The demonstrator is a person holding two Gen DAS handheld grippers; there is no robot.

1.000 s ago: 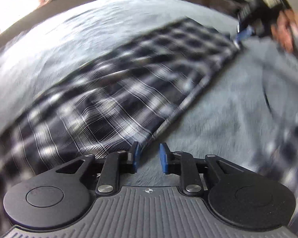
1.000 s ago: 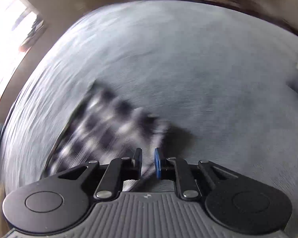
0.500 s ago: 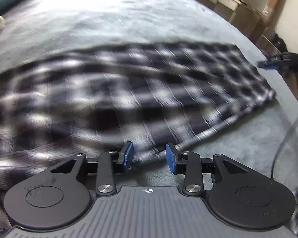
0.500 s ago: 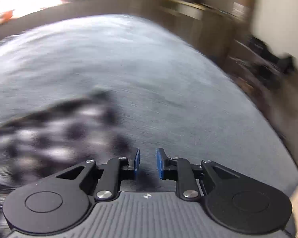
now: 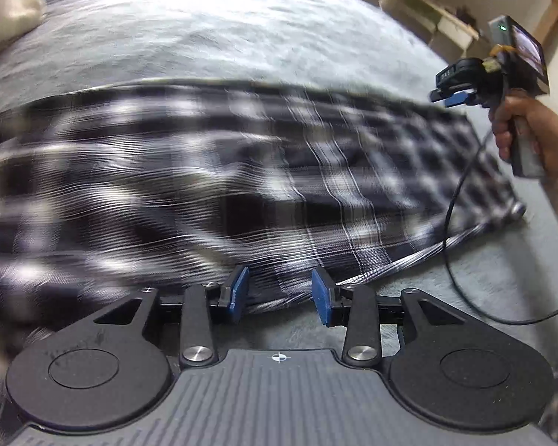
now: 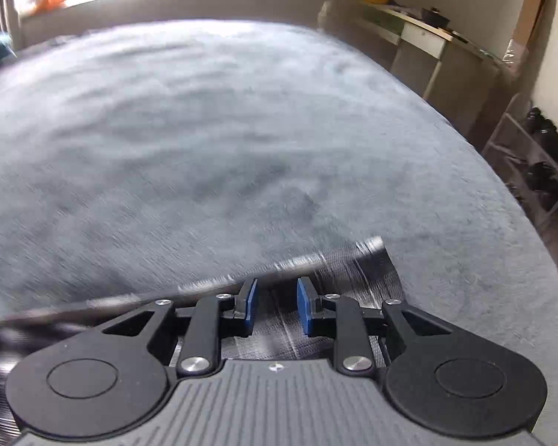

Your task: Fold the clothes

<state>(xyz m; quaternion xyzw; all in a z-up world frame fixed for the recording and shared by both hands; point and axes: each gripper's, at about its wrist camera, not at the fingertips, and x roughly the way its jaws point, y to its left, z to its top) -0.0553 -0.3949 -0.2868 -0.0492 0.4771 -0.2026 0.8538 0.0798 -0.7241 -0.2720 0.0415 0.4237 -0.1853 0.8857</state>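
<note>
plaid cloth (image 5: 212,171), dark checked, lies spread flat in a long band across the grey blanket (image 5: 241,37). all places below are given relative to the cloth.

left gripper (image 5: 280,291) sits at the cloth's near hem, jaws apart; they have just been opening, and the hem lies under the gap with neither pad pressing on it. right gripper (image 6: 277,303) hovers over the cloth's far-end corner, jaws also parted and just opening, cloth lying below the blue pads, not pinched. in the left wrist view the right gripper (image 5: 452,96) shows off the cloth's right end, carried by a hand (image 5: 532,137), with a cable (image 5: 454,230) trailing across the cloth's corner.

step in hand: looks like release after laying out or finishing one fold; both grippers let go, cloth rests on the blanket. much of the cloth is motion-blurred, so i cannot tell how many layers it has.

next move likely calls for re-gripping two corners along one edge, pads closing fully on the hem, then lifting both evenly and carrying that edge over to the opposite one. watch that the cable does not drag the corner.
</note>
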